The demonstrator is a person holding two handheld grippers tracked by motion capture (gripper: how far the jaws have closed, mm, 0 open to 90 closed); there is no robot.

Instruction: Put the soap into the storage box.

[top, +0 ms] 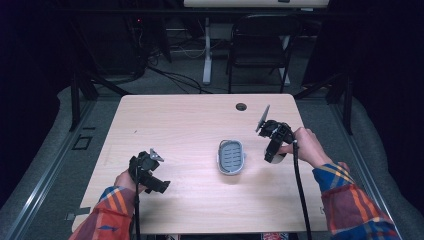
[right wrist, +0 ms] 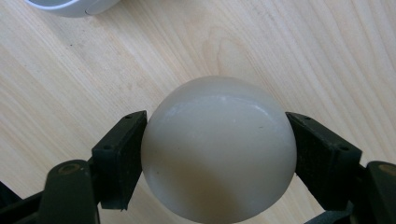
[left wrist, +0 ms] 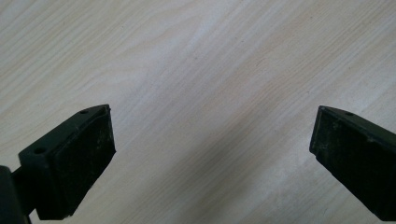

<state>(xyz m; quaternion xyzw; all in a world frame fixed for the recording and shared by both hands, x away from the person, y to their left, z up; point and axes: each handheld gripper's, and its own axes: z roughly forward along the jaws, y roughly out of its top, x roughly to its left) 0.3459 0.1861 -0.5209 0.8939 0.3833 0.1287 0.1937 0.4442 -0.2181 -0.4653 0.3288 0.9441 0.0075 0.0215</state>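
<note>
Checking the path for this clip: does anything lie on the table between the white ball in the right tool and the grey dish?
Nothing visible does. The right tool holds the white ball, and bare table separates it from the grey dish.

Dark rm, chair (top: 260, 47) behind wood table (top: 180, 120).

- No legible text, label, brand, number or sign appears on any surface in the high view, the left gripper view or the right gripper view.
</note>
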